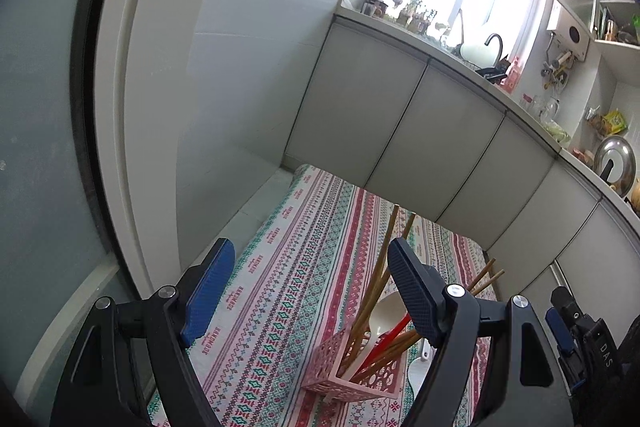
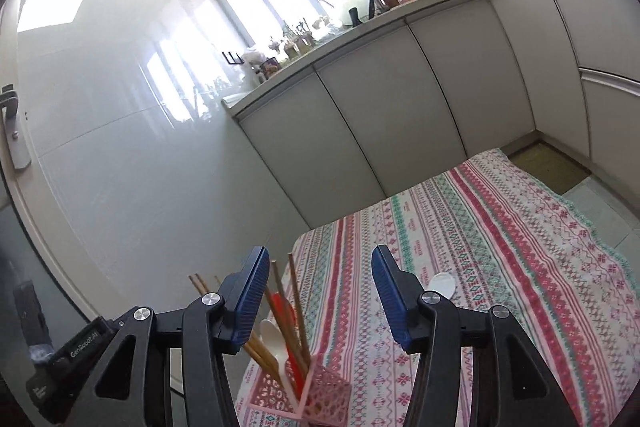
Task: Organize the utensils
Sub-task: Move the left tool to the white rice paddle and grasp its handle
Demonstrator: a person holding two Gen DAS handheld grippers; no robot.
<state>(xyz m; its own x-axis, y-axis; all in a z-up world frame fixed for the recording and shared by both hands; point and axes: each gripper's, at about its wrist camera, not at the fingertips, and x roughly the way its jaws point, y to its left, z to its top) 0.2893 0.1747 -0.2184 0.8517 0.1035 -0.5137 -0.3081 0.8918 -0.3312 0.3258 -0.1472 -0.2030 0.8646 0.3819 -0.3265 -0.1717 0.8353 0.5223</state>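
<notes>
— Both grippers, what's their state?
— I see my left gripper [image 1: 310, 291] and right gripper [image 2: 320, 291] released, nothing between. Pink holder [image 1: 352, 367] with chopsticks [image 1: 380, 267] stands on the striped cloth [image 2: 480, 227].

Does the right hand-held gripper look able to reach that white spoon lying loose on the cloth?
Probably yes: the right hand-held gripper is open and empty, and the white spoon lies bare on the tablecloth beside its right finger.
</notes>
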